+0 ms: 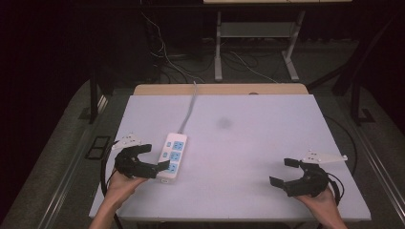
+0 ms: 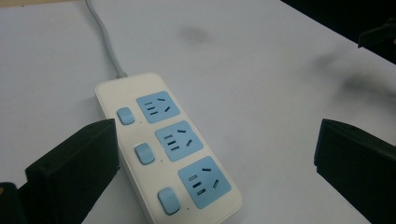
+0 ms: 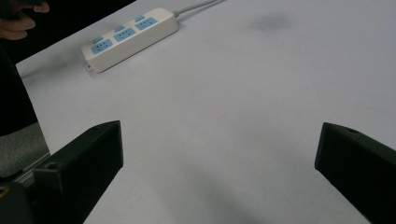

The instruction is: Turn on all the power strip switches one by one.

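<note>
Power strip lies flat on the counter, left of centre, all 3 sockets vacant. Left hand-held gripper stands beside it, jaws spread, nothing held. Right hand-held gripper, well apart, likewise spread and unladen. Judgement: no handling begun; all work outstanding.

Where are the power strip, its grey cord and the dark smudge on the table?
power strip [image 2: 168, 149], left gripper view, middle socket.
grey cord [image 1: 189, 109], high view, mid-length on the table.
dark smudge [image 1: 223, 123], high view, its centre.
</note>
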### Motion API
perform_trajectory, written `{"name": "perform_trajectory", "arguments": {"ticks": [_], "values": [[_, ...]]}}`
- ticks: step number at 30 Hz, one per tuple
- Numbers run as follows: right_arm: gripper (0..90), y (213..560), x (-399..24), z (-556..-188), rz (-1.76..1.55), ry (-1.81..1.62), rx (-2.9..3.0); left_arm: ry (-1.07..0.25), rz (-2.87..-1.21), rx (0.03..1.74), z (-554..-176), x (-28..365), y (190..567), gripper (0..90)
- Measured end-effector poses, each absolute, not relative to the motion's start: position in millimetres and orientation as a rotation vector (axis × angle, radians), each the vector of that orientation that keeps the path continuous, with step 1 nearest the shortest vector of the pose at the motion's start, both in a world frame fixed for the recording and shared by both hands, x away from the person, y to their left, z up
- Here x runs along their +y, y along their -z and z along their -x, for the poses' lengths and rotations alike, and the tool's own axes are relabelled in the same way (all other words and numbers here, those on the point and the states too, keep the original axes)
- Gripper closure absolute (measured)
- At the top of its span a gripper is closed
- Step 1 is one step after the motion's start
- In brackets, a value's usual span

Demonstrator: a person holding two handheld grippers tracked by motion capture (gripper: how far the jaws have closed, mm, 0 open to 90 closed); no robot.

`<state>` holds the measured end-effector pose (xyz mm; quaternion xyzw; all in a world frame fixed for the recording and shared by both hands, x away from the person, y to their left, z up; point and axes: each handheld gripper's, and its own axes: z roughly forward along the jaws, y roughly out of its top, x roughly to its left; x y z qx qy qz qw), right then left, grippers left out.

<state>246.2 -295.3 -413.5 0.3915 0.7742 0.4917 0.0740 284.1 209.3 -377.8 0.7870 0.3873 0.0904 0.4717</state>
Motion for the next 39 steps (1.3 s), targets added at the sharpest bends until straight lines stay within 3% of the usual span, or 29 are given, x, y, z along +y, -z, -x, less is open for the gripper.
{"name": "perform_trajectory", "arguments": {"ticks": [20,27,33,35,37,38,39], "values": [[0.8,414.3,-294.4,-246.1,-1.172,-1.471,2.336,-0.142,-2.082,0.943,-297.3,205.1,385.7,0.0],[0.8,414.8,-293.7,-245.8,-1.164,-1.462,2.341,-0.146,-2.15,0.936,-300.3,203.2,386.6,4.7],[0.8,414.7,-293.2,-245.6,-1.157,-1.459,2.341,-0.147,-2.189,0.935,-301.9,202.5,383.5,20.8],[0.9,414.9,-293.3,-245.6,-1.153,-1.458,2.339,-0.168,-2.209,0.942,-302.3,202.1,382.5,34.8],[0.8,414.8,-293.2,-245.6,-1.152,-1.458,2.339,-0.179,-2.215,0.943,-302.7,202.1,382.0,37.8],[0.8,414.6,-293.1,-245.3,-1.15,-1.459,2.338,-0.184,-2.218,0.949,-303.1,202.2,381.8,46.8],[0.8,414.6,-293.1,-245.3,-1.15,-1.459,2.338,-0.191,-2.224,0.95,-303.4,202.4,381.7,46.8]]}}
